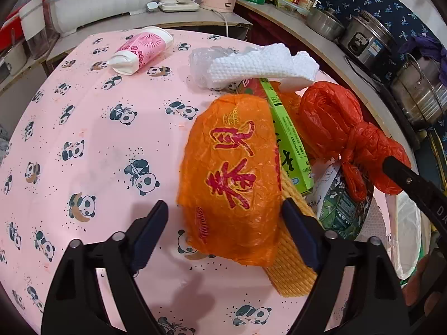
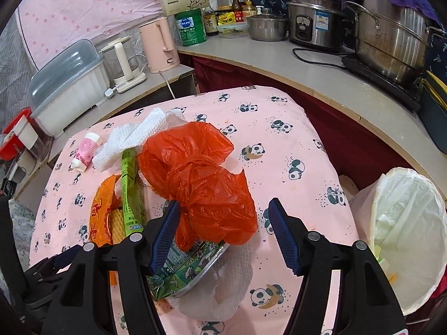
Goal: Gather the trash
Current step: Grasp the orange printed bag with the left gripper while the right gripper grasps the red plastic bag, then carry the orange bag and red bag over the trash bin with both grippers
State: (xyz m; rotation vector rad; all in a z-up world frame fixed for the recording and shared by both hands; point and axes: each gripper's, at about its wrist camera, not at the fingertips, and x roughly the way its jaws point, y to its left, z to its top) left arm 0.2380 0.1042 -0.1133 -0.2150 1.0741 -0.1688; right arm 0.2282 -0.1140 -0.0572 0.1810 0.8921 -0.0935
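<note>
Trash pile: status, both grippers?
Left gripper open, straddling orange wrapper. Right gripper open around red bag. Nothing gripped. Bin right of table, unobstructed.

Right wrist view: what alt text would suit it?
Open black tongs straddle a knotted red plastic bag atop a trash pile on a pink panda tablecloth. A white lined bin stands at right.

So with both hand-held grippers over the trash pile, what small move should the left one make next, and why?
Probably ease the left hand-held gripper lower and close it on the crinkled orange plastic wrapper with red characters: that wrapper already sits between its open fingers, which do not yet press it.
</note>
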